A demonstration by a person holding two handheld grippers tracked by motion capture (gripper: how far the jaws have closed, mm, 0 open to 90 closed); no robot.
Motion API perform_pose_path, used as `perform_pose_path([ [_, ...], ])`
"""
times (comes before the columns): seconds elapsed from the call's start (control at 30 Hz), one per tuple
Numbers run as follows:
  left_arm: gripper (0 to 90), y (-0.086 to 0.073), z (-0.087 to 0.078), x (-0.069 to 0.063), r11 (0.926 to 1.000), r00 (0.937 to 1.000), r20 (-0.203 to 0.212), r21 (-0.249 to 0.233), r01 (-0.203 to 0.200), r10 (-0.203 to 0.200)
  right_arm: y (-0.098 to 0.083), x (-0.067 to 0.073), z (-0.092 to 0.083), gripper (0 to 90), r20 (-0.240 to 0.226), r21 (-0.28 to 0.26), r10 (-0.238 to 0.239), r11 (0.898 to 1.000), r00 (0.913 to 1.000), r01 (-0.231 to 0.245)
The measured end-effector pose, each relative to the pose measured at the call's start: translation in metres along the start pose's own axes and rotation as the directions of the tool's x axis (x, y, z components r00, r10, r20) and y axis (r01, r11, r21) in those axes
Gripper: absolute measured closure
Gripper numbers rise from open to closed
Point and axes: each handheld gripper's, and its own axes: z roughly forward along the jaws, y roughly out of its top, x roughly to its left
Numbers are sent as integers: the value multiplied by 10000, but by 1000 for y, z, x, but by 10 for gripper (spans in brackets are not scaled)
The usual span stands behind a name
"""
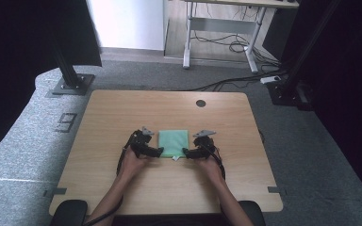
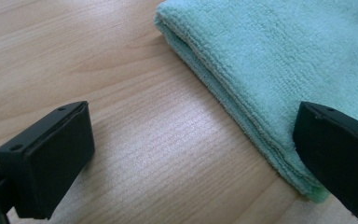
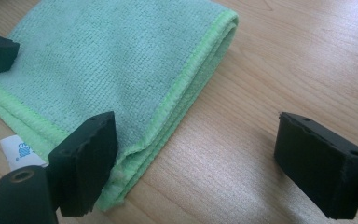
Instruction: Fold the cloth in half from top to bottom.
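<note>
I see the folded green microfibre cloth (image 1: 173,143) lying flat on the light wooden surface (image 1: 122,113), between my left claw (image 1: 159,151) and right claw (image 1: 185,152); both stand apart, gripping nothing

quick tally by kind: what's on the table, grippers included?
Folded green cloth: 1, with a white tag at its near edge
Handheld grippers: 2, left gripper and right gripper, both with jaws open
Total: 3
</note>
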Motion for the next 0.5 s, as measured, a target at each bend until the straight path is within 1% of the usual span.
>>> perform_pose_path([
  [0.2, 0, 1, 1, 2, 9999, 9998, 160, -6, -112, 112, -1, 1, -1, 136, 36, -67, 50, 10000, 10000, -50],
  [0.23, 0, 1, 0, 4, 9999, 9995, 265, -6, -155, 155, -1, 1, -1, 137, 5, -64, 49, 10000, 10000, -48],
  [0.3, 0, 1, 0, 4, 9998, 9992, 335, -10, -199, 199, 0, 0, -1, 138, -77, -21, 42, 10000, 10000, -42],
  [0.37, 0, 1, 0, 5, 9999, 9989, 441, -24, -136, 137, 0, 0, -1, 142, -142, -26, 50, 10000, 9999, -51],
  [0.43, 0, 2, -2, 7, 10000, 9984, 559, -5, 18, -17, 1, 0, -1, 144, -208, -66, 113, 9999, 9997, -114],
  [0.47, 0, 2, -3, 7, 10000, 9984, 557, -74, -14, 18, 1, 0, -2, 145, -213, -92, 97, 9999, 9997, -99],
  [0.5, 0, 2, -5, 7, 9999, 9985, 546, -140, -40, 47, 2, 0, -3, 145, -209, -89, -16, 10000, 9998, 14],
])
